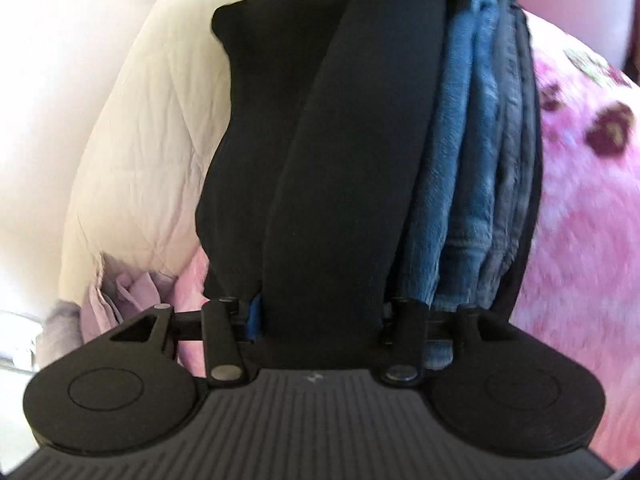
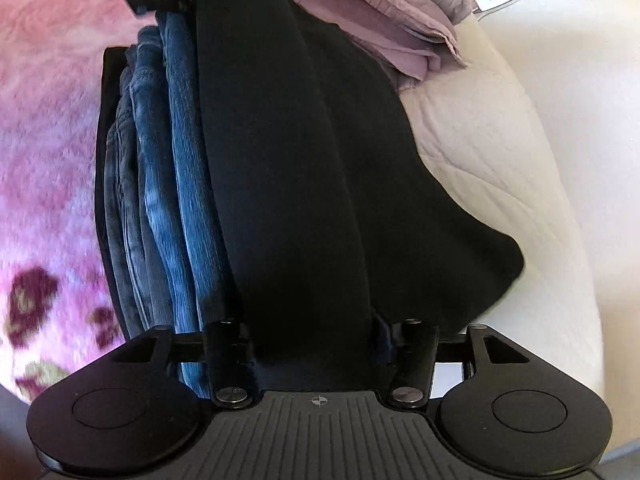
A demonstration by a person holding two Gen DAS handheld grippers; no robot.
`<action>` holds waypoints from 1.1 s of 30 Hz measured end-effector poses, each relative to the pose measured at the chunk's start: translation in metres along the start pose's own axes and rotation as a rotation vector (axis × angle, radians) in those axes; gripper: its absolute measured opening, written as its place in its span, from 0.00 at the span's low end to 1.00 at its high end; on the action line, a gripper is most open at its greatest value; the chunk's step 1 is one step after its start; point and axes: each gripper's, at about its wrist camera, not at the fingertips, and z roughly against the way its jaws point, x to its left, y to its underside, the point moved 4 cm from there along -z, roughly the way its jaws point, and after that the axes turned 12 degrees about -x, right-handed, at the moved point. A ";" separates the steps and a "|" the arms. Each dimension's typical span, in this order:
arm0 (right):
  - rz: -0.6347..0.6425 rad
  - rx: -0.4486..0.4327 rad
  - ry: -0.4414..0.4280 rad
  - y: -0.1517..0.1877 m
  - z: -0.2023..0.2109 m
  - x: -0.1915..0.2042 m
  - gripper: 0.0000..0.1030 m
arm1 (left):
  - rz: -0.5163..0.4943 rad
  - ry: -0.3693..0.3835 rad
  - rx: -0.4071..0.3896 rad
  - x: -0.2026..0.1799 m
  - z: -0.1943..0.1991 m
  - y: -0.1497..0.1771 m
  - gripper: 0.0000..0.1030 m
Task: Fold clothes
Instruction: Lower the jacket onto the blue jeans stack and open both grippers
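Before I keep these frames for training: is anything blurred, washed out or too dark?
Left wrist view: pink floral blanket motion-smeared, white quilt blown out at upper left. Right wrist view: blanket also smeared; black garment is featureless dark. Both show fisheye bending and dark corners.

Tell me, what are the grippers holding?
Both hold a stack of folded clothes, one at each end: a black garment over blue ones. The fingers are hidden, so the exact pinch cannot be told.
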 end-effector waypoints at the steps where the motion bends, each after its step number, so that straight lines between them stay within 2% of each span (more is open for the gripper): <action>1: 0.010 0.006 0.002 0.000 0.005 -0.001 0.53 | -0.008 0.003 -0.002 0.001 0.002 0.000 0.46; 4: 0.022 0.020 0.001 0.000 0.015 0.000 0.54 | 0.000 0.010 0.002 0.003 0.001 0.000 0.46; 8: -0.093 0.028 -0.042 0.015 0.025 0.000 0.46 | 0.001 0.023 0.001 -0.005 -0.006 -0.008 0.44; 13: -0.120 0.044 -0.018 0.022 0.026 0.021 0.45 | -0.020 0.008 -0.017 -0.009 -0.006 -0.008 0.43; 14: -0.114 0.045 -0.010 0.022 0.021 0.022 0.48 | -0.024 0.001 -0.020 -0.010 -0.006 -0.008 0.43; 17: -0.100 0.046 0.017 0.019 -0.003 0.010 0.48 | -0.026 -0.014 -0.012 -0.008 -0.003 -0.011 0.43; 21: -0.084 0.053 0.037 0.021 0.004 0.018 0.51 | -0.005 -0.025 0.009 -0.003 0.007 -0.016 0.45; 25: -0.095 0.075 0.056 0.025 0.019 0.032 0.57 | 0.013 -0.051 0.024 -0.004 0.025 -0.014 0.45; 27: -0.127 0.087 0.061 0.023 0.028 0.036 0.59 | 0.027 -0.040 0.054 -0.010 0.034 -0.012 0.55; 29: -0.195 0.112 0.055 0.023 0.033 0.038 0.60 | 0.045 -0.021 0.092 -0.014 0.047 0.011 0.56; 33: -0.358 0.170 0.056 0.025 0.048 0.043 0.61 | 0.132 -0.006 0.132 -0.007 0.061 0.028 0.56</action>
